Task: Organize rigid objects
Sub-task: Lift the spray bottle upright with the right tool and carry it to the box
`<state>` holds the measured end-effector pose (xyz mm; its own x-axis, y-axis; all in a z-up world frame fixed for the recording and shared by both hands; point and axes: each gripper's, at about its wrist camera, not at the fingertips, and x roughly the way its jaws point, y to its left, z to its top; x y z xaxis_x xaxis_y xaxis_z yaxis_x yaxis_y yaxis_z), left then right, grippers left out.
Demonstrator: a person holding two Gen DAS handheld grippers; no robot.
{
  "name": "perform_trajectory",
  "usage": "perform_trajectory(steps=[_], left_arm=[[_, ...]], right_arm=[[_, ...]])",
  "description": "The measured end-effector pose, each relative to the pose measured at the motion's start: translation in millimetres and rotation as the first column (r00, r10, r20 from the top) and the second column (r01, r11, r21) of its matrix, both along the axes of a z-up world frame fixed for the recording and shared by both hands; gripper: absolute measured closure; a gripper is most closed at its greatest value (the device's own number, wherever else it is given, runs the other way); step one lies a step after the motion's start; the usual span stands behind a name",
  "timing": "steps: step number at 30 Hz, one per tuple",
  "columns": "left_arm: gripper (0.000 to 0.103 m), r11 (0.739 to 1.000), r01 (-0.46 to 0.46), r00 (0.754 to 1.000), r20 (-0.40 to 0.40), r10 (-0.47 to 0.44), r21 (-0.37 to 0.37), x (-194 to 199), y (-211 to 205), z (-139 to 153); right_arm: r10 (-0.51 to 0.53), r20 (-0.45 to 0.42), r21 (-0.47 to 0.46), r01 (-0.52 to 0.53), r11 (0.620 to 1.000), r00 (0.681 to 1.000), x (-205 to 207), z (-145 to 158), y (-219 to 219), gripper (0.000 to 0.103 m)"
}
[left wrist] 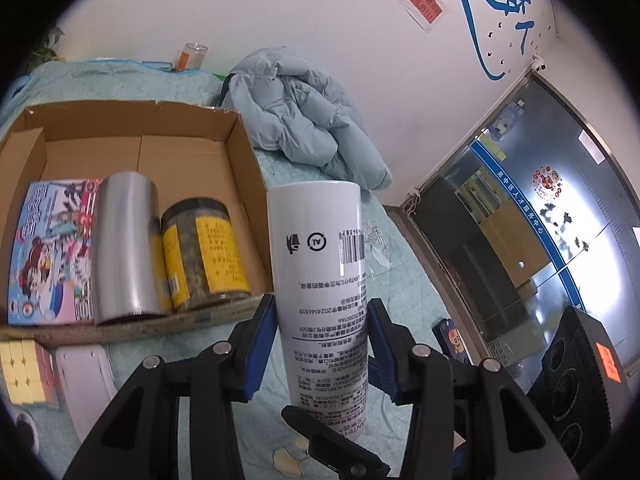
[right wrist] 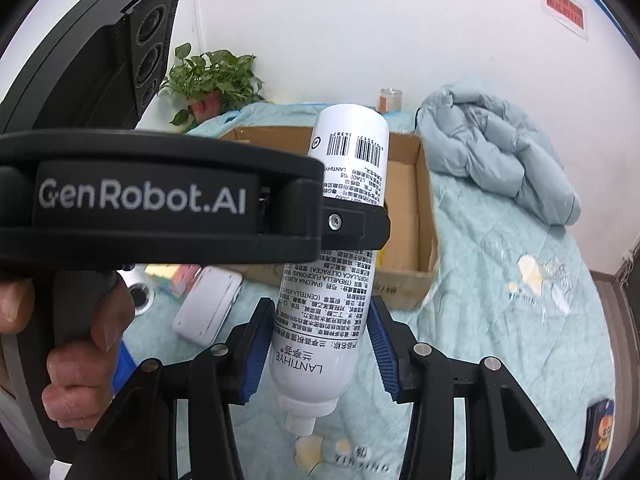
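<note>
A white spray can (left wrist: pixel 316 240) hangs nozzle down above the light blue bedspread (left wrist: pixel 400 280), and both grippers hold it. My left gripper (left wrist: pixel 322 320) is shut on its middle, blue pads (left wrist: pixel 262 344) against both sides. My right gripper (right wrist: pixel 322 320) is shut on the same can (right wrist: pixel 352 148) lower down, near the nozzle. The left gripper's finger (right wrist: pixel 356 224) crosses the can above it, with a person's hand (right wrist: pixel 80 364) on its handle. To the left an open cardboard box (left wrist: pixel 192 160) holds a picture box (left wrist: pixel 52 248), a silver cylinder (left wrist: pixel 124 248) and a yellow-labelled jar (left wrist: pixel 204 252).
A yellow puzzle cube (left wrist: pixel 24 372) and a white case (left wrist: pixel 84 380) lie in front of the box. A crumpled pale blue jacket (left wrist: pixel 304 120) lies behind it to the right. A potted plant (right wrist: pixel 212 80) and a glass jar (left wrist: pixel 192 56) stand by the wall. A small dark card box (left wrist: pixel 450 336) lies at the right.
</note>
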<state>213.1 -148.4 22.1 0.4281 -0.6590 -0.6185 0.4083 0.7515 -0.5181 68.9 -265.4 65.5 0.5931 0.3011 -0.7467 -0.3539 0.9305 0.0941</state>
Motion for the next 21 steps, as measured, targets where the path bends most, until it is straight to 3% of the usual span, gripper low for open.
perform_trajectory(steps=[13,21], left_arm=[[0.059,0.999,0.009,1.0,0.028,-0.01,0.038,59.5,-14.3,14.4],[0.059,0.998,-0.007,1.0,-0.03,0.009,0.06,115.3,-21.3,-0.1]], right_arm=[[0.018,0.044,0.006,-0.019,1.0,0.999,72.1,12.0,-7.8,0.058],[0.054,-0.065,0.071,-0.049,0.996,0.996,159.3,-5.2,-18.3,0.058]])
